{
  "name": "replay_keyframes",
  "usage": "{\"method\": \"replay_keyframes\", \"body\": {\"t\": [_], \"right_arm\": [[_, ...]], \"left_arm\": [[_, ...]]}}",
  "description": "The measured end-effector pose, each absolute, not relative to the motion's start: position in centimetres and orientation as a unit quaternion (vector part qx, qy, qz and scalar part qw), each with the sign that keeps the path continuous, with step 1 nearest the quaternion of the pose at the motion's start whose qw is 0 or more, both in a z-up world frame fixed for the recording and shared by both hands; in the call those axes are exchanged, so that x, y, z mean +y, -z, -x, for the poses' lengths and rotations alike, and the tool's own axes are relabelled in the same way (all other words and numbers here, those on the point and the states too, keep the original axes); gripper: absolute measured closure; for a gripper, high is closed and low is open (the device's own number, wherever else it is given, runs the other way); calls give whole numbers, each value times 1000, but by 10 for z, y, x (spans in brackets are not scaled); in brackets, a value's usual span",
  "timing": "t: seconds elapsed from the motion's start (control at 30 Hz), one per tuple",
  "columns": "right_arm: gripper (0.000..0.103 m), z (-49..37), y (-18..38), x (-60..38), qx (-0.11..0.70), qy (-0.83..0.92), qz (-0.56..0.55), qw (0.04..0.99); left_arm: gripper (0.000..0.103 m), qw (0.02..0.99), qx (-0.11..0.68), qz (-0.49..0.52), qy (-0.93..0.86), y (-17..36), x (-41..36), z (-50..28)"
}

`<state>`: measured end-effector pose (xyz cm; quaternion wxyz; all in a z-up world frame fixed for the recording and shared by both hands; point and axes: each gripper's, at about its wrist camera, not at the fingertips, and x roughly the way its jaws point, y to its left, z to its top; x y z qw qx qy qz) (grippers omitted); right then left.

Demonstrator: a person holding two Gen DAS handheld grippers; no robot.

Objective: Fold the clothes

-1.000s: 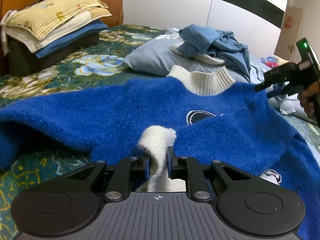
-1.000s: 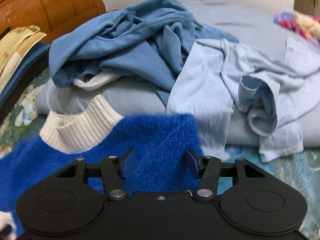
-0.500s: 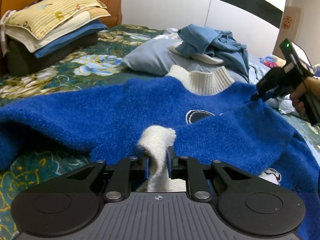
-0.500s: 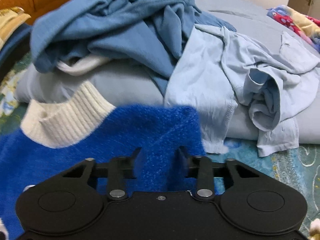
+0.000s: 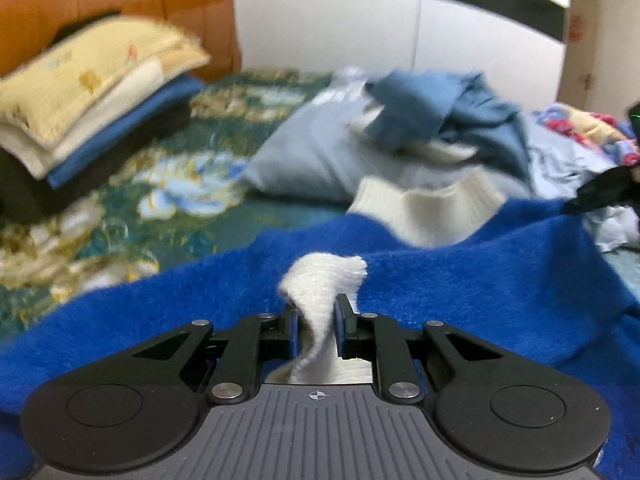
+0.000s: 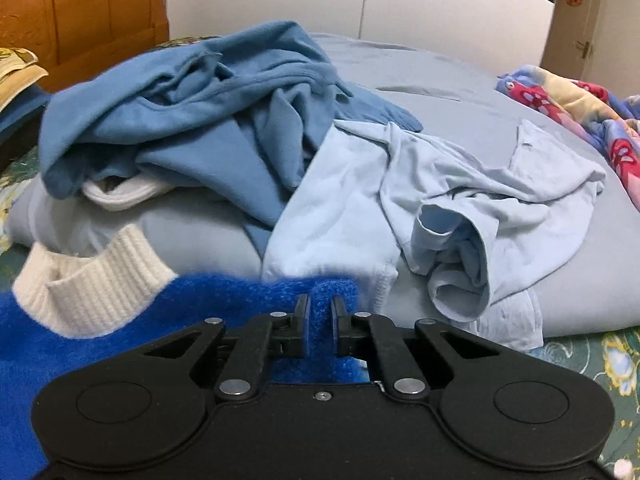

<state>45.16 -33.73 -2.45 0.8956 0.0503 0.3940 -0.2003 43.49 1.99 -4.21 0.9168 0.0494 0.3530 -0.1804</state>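
The left gripper [image 5: 316, 322] pinches the blue sweater's [image 5: 460, 292] white cuff [image 5: 324, 280]; the right gripper [image 6: 320, 322], jaws just closing, clamps its shoulder beside the white collar [image 6: 92, 284], which points toward the clothes pile [image 6: 224, 112].

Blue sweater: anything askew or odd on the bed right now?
Nothing damaged. The blue sweater lies rumpled, its white cuff pinched in the left gripper and its shoulder edge in the right gripper. Unfolded clothes are heaped behind it.
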Motion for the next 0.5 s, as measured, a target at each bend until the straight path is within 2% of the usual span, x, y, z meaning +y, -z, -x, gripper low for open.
{"method": "replay_keyframes", "body": {"t": [0.2,0.23,0.27,0.3,0.47,0.5], "right_arm": [[93,-460,39,-334,407,205,-31,889],[93,-460,39,-335,407,204,-33,890],[90,-459,38,-336,407,202,-34,890],[87,-458,36,-337,406,201,-36,891],[81,-447,20,-339,387,193,-34,901],[79,-444,16,-339,381,191,-30,904]], "left_arm": [[78,916,359,-59,166,61,22,-437],[74,918,357,-58,165,60,23,-436],[58,919,354,-57,164,59,25,-435],[50,920,352,-56,163,58,27,-434],[47,927,341,-39,151,42,45,-421],[41,929,336,-31,149,38,49,-418]]}}
